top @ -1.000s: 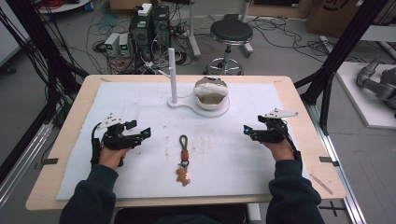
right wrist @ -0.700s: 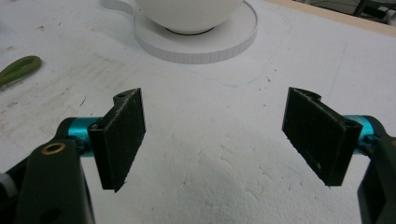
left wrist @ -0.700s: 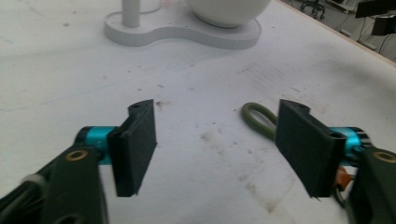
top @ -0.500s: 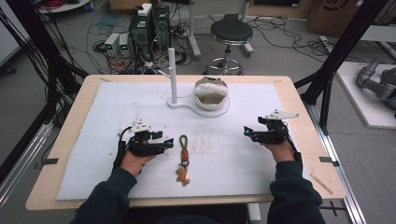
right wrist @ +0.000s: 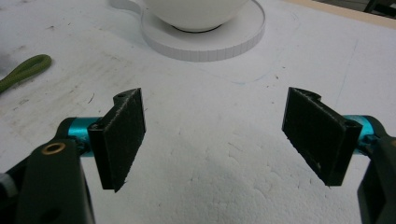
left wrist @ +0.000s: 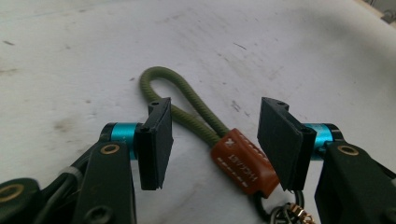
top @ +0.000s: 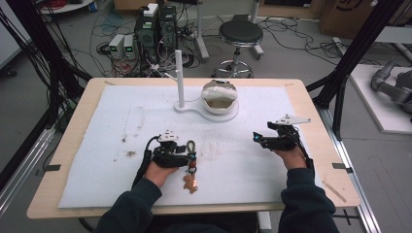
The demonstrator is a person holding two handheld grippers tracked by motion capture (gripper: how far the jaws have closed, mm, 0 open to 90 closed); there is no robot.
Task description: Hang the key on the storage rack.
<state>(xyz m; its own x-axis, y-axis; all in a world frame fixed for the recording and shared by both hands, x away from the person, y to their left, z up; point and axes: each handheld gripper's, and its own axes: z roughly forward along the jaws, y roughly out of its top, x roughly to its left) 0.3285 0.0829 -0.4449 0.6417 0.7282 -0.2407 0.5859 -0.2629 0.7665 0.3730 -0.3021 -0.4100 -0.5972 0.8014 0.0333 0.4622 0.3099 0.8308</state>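
The person wears dark blue long sleeves (top: 131, 208). Each hand holds a black tool: the left gripper (left wrist: 212, 140) and the right gripper (right wrist: 215, 135). Their fingers (left wrist: 156, 140) are flat black pads on shiny blue pins, with small brass screws. Black cables trail behind. A grey three-cornered plate (top: 290, 120) sits on the right one.
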